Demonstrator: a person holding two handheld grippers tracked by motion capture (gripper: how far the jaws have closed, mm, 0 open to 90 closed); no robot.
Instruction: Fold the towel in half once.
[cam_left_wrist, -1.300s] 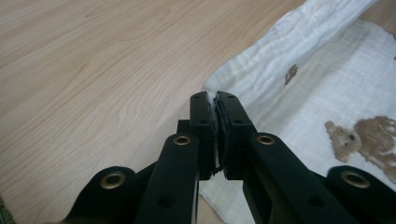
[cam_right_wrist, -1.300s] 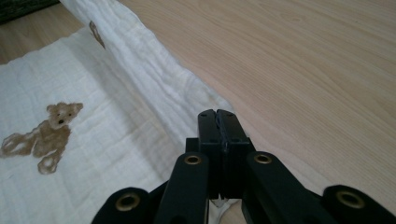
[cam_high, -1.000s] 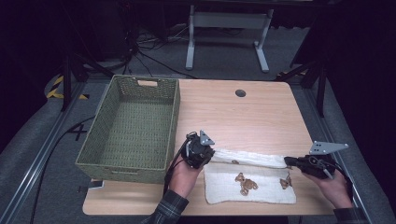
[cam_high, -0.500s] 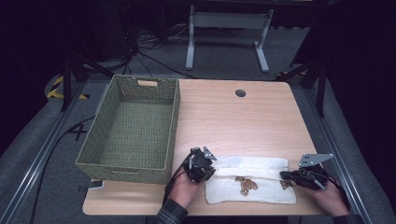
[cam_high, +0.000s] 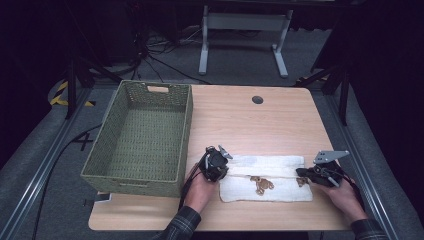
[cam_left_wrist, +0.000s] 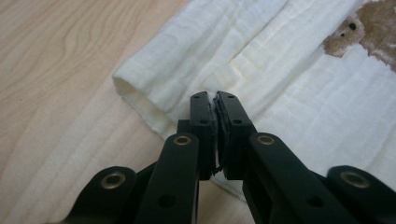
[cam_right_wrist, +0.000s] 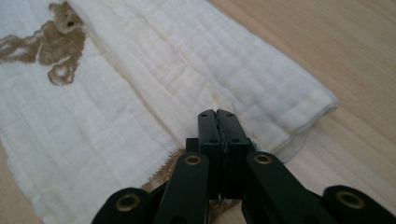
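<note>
The white folded muslin cloth with brown bear prints (cam_high: 267, 179) lies on the light wooden table (cam_high: 260, 125) toward six o'clock. The green woven rectangular basket (cam_high: 142, 137) stands at its ten o'clock, on the table's nine-o'clock side. The left black two-jaw gripper (cam_high: 216, 165) sits at the cloth's nine-o'clock end, the right black two-jaw gripper (cam_high: 320, 175) at its three-o'clock end.

One cloth (cam_high: 270, 180), one basket (cam_high: 140, 175), two grippers.

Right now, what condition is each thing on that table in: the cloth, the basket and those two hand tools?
Cloth: white with brown bear prints, lying on the table, its far part folded over.
Basket: green woven, upright, nothing in it.
Left tool: shut on the cloth's left edge.
Right tool: shut on the cloth's right edge.
Table: light wood, a dark round hole near its far edge.
</note>
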